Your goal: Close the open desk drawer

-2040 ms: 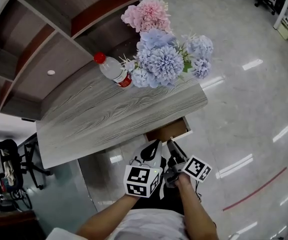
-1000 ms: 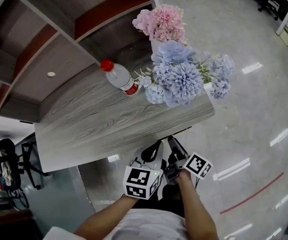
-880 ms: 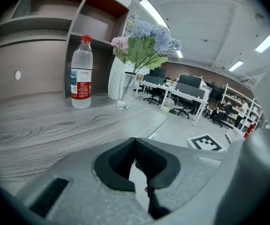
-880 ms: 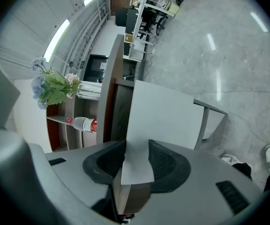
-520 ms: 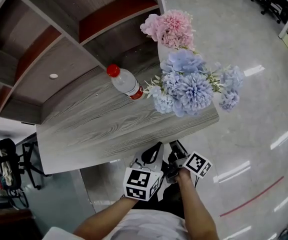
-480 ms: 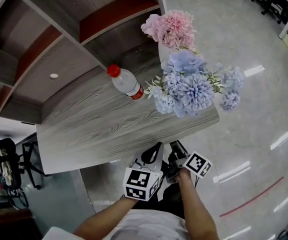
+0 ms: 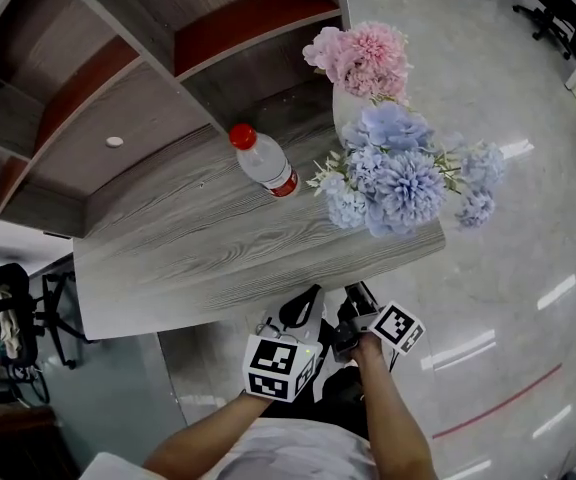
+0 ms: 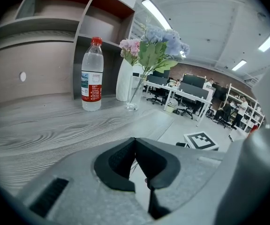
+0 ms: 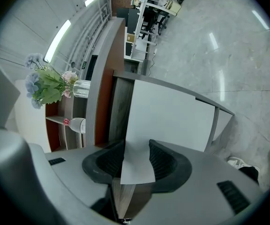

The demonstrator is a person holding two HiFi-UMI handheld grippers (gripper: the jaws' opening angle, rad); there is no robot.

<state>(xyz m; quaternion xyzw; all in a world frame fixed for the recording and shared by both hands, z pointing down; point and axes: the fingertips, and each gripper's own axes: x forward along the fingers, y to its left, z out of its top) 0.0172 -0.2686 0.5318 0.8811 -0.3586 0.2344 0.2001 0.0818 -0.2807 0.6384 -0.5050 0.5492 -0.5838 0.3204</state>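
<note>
Open-plan office: rows of desks with monitors (image 8: 193, 81) and swivel chairs (image 8: 158, 92) under ceiling strip lights (image 8: 156, 14), a glossy grey floor (image 7: 513, 258), and a wood-grain desk (image 7: 218, 253) with shelving (image 7: 128, 78).

Nothing is reading legibly: the red label (image 8: 91, 91) on the water bottle (image 8: 92, 55) is carrying print too small to make out, and the left marker cube (image 7: 273, 366) and right marker cube (image 7: 398, 328) are showing only square patterns.

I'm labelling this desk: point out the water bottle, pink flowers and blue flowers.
water bottle (image 7: 266, 161), head view, on its clear body.
pink flowers (image 7: 365, 58), head view, on the middle bloom.
blue flowers (image 7: 400, 176), head view, on the largest bloom.
</note>
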